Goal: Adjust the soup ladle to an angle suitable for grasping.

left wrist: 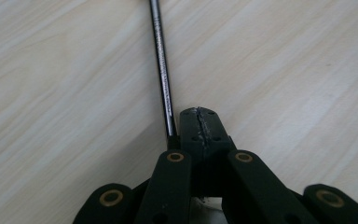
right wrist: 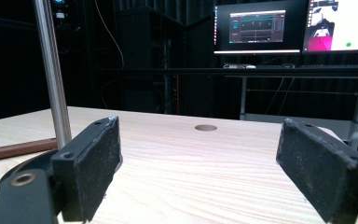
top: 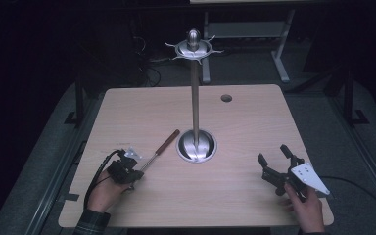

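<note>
Dark room surrounded a light wood table (top: 254, 117), with a tall steel stand (top: 195, 98) on a round base set near the table's middle; everything below is placed against that stand. Left gripper (top: 127, 172) sat to the stand's near left, jaws pressed together, and the utensil's thin metal shaft (left wrist: 164, 70) ran alongside the closed jaws rather than clearly between the pads, so whether it was truly pinched could not be told. Utensil (top: 160, 149) lay flat, its wooden handle (top: 169, 141) pointing at the stand's base and ending just beside it. Right gripper (top: 275, 165) rested to the stand's near right, well apart from the utensil, jaws spread wide with nothing between them. Likely risks: a marginal side grip could let the slick shaft slide out on lifting; the long handle could swing and knock the stand's base or pole; hooks (top: 210, 49) at the top were small, so a tilted utensil might miss one.
</note>
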`<state>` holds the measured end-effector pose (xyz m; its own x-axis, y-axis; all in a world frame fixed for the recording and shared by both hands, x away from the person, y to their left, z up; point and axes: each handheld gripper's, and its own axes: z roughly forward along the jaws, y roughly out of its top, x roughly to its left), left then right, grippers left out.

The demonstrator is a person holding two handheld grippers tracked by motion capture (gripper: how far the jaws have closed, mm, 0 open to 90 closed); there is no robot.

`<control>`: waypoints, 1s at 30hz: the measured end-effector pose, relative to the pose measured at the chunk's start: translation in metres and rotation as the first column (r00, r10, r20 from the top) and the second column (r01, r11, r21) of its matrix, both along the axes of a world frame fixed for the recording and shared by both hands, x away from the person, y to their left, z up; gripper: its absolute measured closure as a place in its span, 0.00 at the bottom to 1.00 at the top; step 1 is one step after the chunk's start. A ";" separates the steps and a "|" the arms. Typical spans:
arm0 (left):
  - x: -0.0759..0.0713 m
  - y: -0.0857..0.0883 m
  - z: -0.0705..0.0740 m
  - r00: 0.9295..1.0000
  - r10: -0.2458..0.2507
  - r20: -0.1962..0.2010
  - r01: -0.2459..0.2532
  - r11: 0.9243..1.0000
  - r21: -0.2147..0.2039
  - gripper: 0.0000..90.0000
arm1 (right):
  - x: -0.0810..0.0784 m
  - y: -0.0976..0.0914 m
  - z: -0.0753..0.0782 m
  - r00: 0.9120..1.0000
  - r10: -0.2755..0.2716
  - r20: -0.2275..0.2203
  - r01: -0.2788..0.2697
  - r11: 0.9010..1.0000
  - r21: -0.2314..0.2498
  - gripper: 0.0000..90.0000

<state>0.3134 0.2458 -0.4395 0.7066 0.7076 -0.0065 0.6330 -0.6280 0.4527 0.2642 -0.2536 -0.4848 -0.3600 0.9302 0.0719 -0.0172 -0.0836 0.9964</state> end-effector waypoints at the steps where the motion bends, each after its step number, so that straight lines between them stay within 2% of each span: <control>1: 0.001 0.003 0.000 1.000 0.008 0.003 -0.008 1.000 -0.001 1.00 | 0.000 0.000 0.000 1.000 0.000 0.000 0.000 1.000 0.000 0.14; 6: 0.005 0.012 0.001 0.999 0.035 0.020 -0.035 0.999 0.004 1.00 | 0.000 0.000 0.000 1.000 0.000 0.000 0.000 1.000 -0.001 0.14; 11: 0.011 0.022 0.003 0.998 0.046 0.049 -0.048 0.998 0.037 1.00 | 0.000 0.000 0.000 1.000 0.000 0.000 0.000 1.000 -0.001 0.14; 17: 0.019 0.033 0.003 0.996 0.075 0.057 -0.077 0.996 0.049 1.00 | 0.000 0.000 0.000 1.000 -0.001 -0.002 0.001 1.000 -0.002 0.14; 21: 0.020 0.035 0.002 0.996 0.069 0.060 -0.072 0.996 0.057 1.00 | 0.000 0.000 0.000 1.000 -0.002 0.001 0.002 1.000 0.002 0.14; 26: 0.019 0.034 0.003 0.996 0.074 0.052 -0.076 0.996 0.044 1.00 | 0.000 0.000 0.000 1.000 -0.003 0.002 0.003 1.000 0.001 0.14; 30: 0.018 0.033 0.009 0.996 0.068 0.055 -0.069 0.997 0.015 1.00 | 0.000 0.000 0.000 1.000 -0.001 -0.001 0.001 1.000 -0.002 0.14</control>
<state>0.3317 0.2791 -0.4309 0.6554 0.7540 0.0435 0.6493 -0.5919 0.4775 0.2644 -0.2532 -0.4848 -0.3593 0.9306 0.0701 -0.0163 -0.0813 0.9966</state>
